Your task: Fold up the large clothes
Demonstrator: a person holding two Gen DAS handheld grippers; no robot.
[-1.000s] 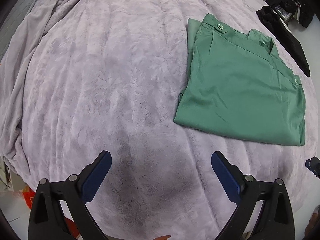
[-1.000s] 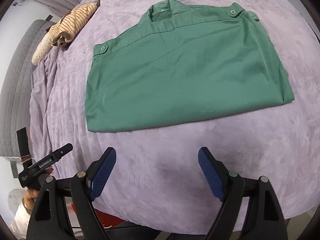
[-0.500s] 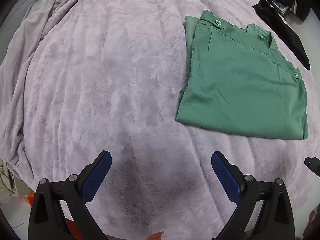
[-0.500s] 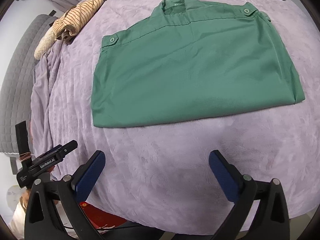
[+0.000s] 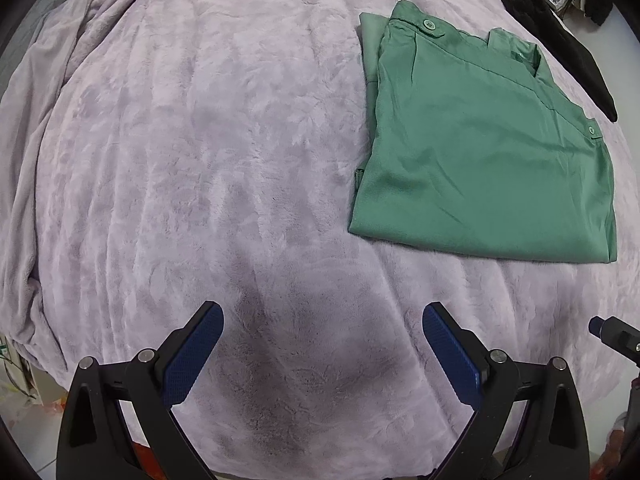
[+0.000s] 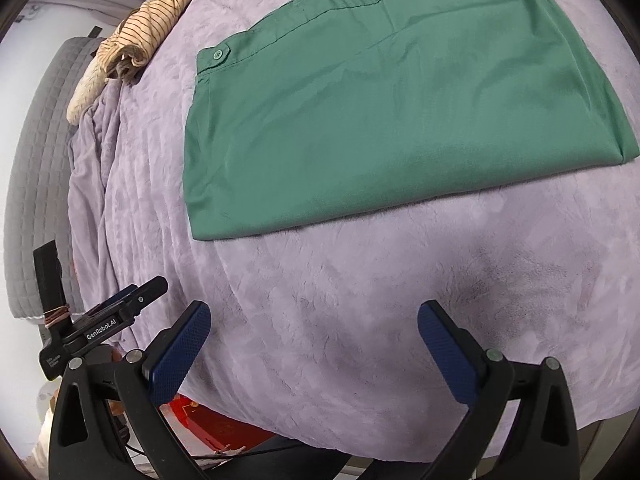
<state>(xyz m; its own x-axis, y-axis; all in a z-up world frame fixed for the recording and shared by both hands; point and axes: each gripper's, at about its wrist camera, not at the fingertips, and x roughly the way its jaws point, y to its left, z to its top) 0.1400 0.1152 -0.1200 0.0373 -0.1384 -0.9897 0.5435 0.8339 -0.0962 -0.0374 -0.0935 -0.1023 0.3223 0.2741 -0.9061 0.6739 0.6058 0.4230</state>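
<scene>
1. The green shirt (image 6: 400,108) lies flat on the bed (image 5: 200,160), already folded into a neat rectangle, collar at the far edge and the folded hem nearest the grippers.
2. The right gripper (image 6: 314,340) hangs over bare blanket just short of that near hem, fingers (image 6: 182,354) spread wide with nothing between them.
3. The left gripper (image 5: 322,342) points down at empty blanket, well to the left of the shirt; its fingers (image 5: 192,354) are released too, holding nothing.
4. My read: the next fold halves the rectangle, so each gripper wants a corner of the same edge.
5. To do it well, slide one lower finger under all the layers at the corner, not just the top sheet, or the fold splits.
6. Pinch both corners before lifting, then raise them together and level.
7. The cloth looks smooth and slippery, so a firm bite helps.
8. Lay the edge down square against the button tabs (image 6: 214,56).
9. The striped garment (image 6: 148,36) and the dark clothes (image 5: 560,44) sit well apart, no trouble.
</scene>
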